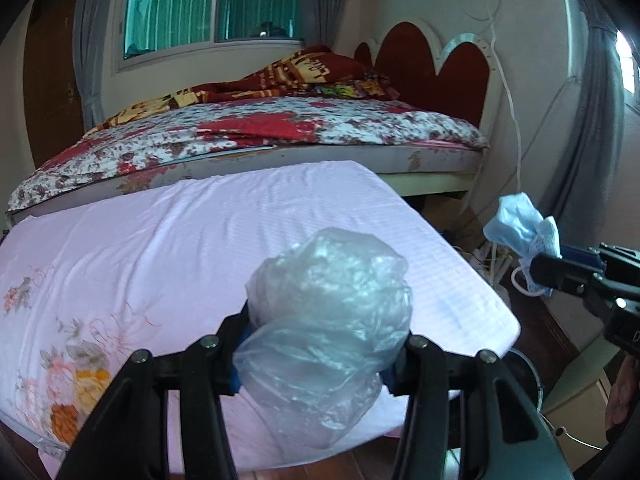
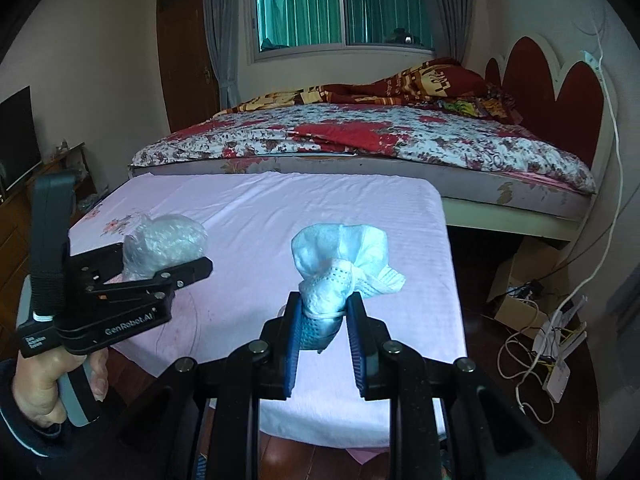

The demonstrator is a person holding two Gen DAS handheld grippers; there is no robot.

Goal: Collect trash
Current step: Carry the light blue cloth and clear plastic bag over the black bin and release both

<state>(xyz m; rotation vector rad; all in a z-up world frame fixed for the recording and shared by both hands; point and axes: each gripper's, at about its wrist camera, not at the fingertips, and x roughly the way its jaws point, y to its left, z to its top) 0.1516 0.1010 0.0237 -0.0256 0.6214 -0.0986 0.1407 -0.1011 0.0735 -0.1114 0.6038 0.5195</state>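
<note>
Crumpled clear plastic bag (image 1: 328, 320) – pinched aloft; blue face mask (image 2: 340, 268) likewise.

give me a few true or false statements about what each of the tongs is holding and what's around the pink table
1. The left tongs are shut on a crumpled clear plastic bag. True.
2. The right tongs hold a red sock. False: they pinch a crumpled blue face mask.
3. Both pieces of trash lie flat on the pink tablecloth. False: both are held up above it in the tongs.
4. A bed with a floral quilt stands behind the cloth-covered table. True.
5. The window behind the bed has green curtains. True.
6. The floor to the right of the table is bare. False: white cables and a cardboard box lie there.
</note>
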